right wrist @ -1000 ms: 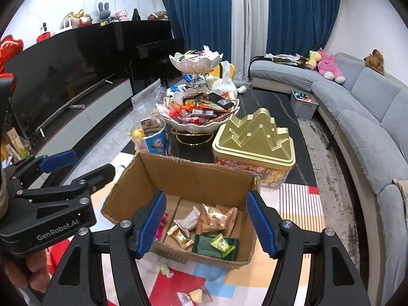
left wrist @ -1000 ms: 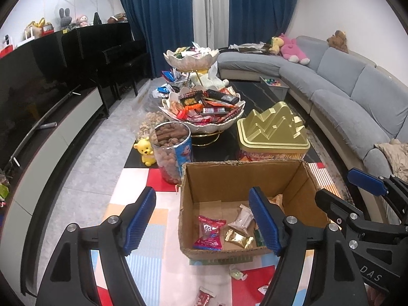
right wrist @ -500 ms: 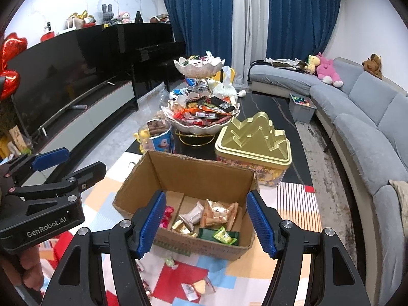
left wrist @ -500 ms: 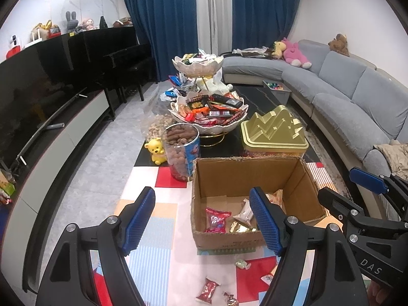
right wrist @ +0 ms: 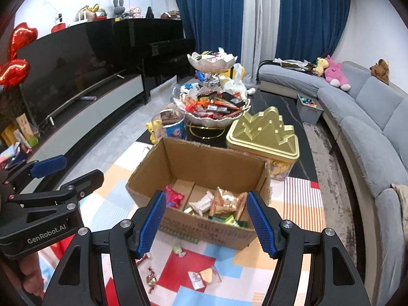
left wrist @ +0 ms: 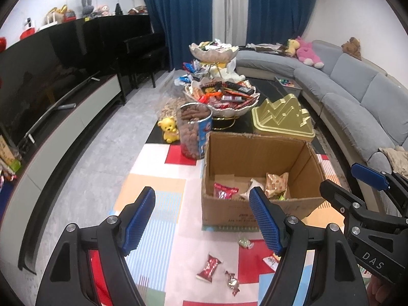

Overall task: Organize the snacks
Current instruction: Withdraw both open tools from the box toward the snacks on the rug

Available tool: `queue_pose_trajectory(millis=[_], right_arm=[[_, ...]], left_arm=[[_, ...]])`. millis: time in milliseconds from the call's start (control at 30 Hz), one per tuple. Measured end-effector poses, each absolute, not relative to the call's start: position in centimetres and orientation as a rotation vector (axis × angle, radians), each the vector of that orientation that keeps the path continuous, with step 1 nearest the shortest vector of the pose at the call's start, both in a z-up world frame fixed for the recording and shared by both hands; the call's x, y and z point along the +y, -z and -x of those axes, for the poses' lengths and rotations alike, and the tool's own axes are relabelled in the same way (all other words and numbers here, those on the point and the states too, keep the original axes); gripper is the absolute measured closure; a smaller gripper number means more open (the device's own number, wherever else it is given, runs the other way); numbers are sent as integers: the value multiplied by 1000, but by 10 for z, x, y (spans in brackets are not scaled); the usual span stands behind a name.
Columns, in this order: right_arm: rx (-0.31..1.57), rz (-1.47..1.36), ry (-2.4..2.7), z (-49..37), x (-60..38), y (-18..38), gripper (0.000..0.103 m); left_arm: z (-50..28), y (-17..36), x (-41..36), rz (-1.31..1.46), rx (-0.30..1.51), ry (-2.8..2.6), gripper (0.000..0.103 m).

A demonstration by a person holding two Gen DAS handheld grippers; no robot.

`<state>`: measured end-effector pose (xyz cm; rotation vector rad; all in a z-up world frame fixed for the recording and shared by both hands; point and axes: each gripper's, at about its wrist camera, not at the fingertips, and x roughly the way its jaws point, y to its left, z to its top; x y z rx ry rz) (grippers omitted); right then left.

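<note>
Both empty grippers, left gripper (left wrist: 201, 219) and right gripper (right wrist: 205, 223), gape wide; best lower squarely onto the red foil-wrapped candy (left wrist: 209, 267) before the brown cardboard box (left wrist: 255, 150).

Grey curved sofa (right wrist: 367, 117) along right wall; pink plush toy (right wrist: 335, 74) and brown teddy (right wrist: 381, 70) on its back. Blue curtains (right wrist: 211, 17) behind. Black piano (left wrist: 142, 43) beside long television (left wrist: 46, 76). Red heart balloons (right wrist: 17, 53) at left. Yellow bear figure (left wrist: 169, 128) on dark worktop (right wrist: 278, 102).

My way down into the cardboard box (right wrist: 204, 163) is open from above; loose candies (left wrist: 209, 270) dot the mat (left wrist: 158, 204) in front.
</note>
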<state>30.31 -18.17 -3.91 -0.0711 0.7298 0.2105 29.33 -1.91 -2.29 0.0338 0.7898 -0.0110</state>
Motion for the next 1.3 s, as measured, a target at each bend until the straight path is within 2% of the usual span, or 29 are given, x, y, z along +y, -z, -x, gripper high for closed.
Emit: queue_pose_trajectory(millis=[1300], right_arm=[[829, 370, -585, -284, -169, 136, 37]], left_arm=[[-210, 122, -34, 218, 877, -329, 27]])
